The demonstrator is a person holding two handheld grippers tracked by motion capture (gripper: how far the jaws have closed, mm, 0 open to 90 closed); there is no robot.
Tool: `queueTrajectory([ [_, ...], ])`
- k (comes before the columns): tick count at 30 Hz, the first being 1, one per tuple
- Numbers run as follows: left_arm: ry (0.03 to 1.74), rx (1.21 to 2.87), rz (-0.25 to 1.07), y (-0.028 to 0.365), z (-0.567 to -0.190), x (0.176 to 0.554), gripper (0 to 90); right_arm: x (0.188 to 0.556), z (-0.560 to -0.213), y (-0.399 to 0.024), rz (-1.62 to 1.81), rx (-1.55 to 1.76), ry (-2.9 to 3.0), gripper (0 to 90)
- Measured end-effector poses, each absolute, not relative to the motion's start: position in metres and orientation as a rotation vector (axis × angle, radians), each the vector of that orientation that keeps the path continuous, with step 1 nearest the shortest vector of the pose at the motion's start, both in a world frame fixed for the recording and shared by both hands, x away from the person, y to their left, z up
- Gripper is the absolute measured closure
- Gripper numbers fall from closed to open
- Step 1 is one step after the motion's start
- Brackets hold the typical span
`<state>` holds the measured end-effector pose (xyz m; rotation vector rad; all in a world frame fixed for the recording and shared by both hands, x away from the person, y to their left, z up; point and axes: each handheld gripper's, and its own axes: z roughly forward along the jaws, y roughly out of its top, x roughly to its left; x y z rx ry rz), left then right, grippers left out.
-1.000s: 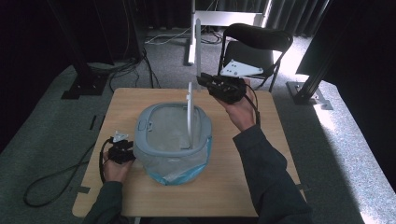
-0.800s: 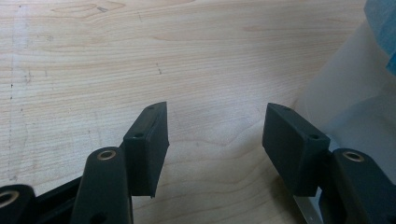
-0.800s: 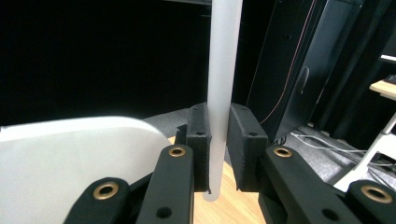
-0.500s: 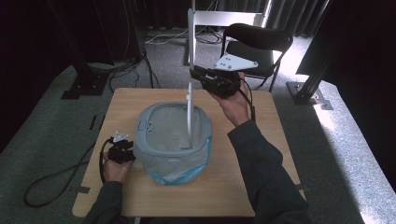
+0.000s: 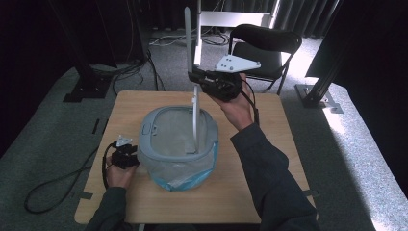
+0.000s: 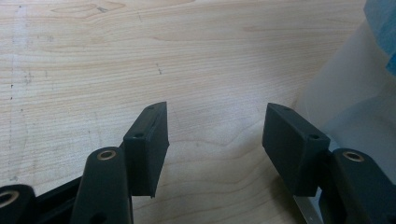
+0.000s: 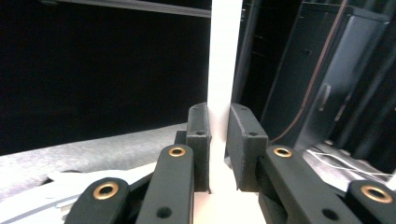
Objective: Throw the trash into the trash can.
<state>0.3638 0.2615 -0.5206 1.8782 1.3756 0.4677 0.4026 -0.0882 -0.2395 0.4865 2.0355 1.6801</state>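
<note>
A bin with a grey rim (image 5: 146, 137) and a translucent liner bag (image 5: 185, 173) stands on the wooden table (image 5: 269, 144). A tall, thin white strip (image 5: 195, 120) stands upright inside the bin and rises well above it. My right gripper (image 5: 195, 77) is shut on this strip above the bin's far rim; in the right gripper view the strip (image 7: 224, 56) runs up between the jaws of the right gripper (image 7: 218, 140). My left gripper (image 5: 129, 154) rests on the table at the bin's left side, open and holding nothing. In the left gripper view the left gripper (image 6: 215, 140) lies next to the bin's wall (image 6: 355, 93).
A black chair (image 5: 267, 45) stands behind the table's far edge. Black stands (image 5: 84, 72) and cables (image 5: 53, 192) lie on the floor to the left. Bare tabletop lies right of the bin and in front of it.
My right hand has moved left and up, bringing its gripper from beside the strip onto it. The left gripper and the bin have stayed put.
</note>
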Motion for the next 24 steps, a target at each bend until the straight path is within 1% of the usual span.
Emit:
queueTrajectory([
  [24, 1.372, 1.885, 0.468, 0.261, -0.521, 0.364, 41.1, 0.378, -0.239, -0.084, 1.762, 0.405, 2.126, 78.7],
])
